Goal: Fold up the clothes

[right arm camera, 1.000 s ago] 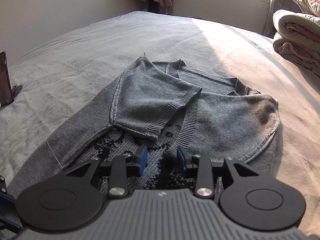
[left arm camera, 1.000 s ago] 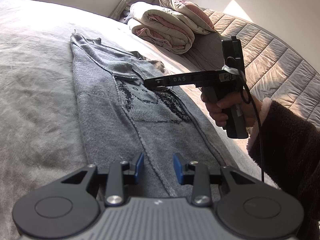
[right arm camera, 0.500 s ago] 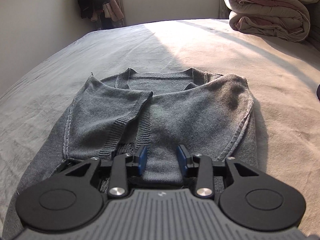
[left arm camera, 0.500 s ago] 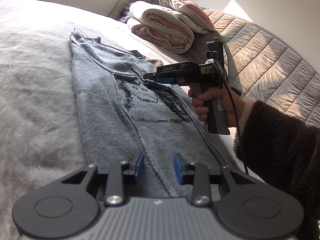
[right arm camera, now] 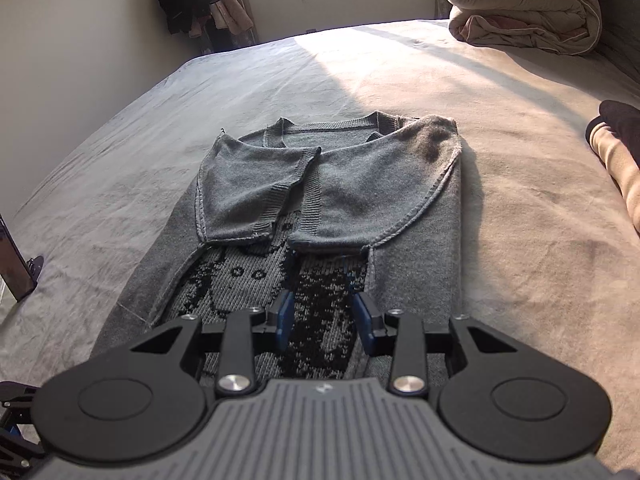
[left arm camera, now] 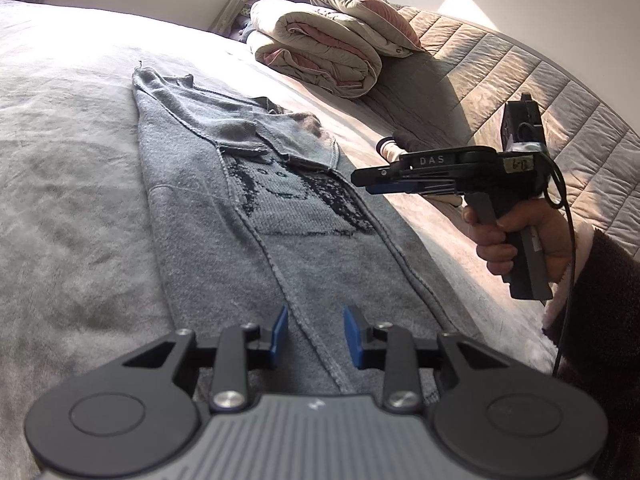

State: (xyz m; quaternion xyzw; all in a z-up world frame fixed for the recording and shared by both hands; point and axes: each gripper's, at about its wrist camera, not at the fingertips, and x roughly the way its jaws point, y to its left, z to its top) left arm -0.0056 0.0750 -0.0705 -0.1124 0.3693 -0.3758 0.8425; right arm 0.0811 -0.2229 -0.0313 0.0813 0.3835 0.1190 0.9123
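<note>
A grey knit sweater (right arm camera: 384, 216) with a black pattern lies flat on the bed, both sleeves folded in over the chest. It also shows in the left wrist view (left arm camera: 224, 208), stretching away lengthwise. My left gripper (left arm camera: 314, 332) is open and empty, low over the sweater's hem end. My right gripper (right arm camera: 324, 316) is open and empty above the patterned middle; it shows from the side in the left wrist view (left arm camera: 360, 180), held in a hand above the sweater's right edge.
The bed (right arm camera: 500, 128) is covered in a grey-beige sheet. A folded quilt (left arm camera: 320, 48) with a pillow on it lies by the quilted headboard (left arm camera: 520, 92). A dark phone on a stand (right arm camera: 12, 260) stands at the left edge. Clothes (right arm camera: 192, 0) hang by the window.
My right gripper has pulled back and up from the folded sleeves toward the sweater's middle and right edge. My left gripper has stayed put.
</note>
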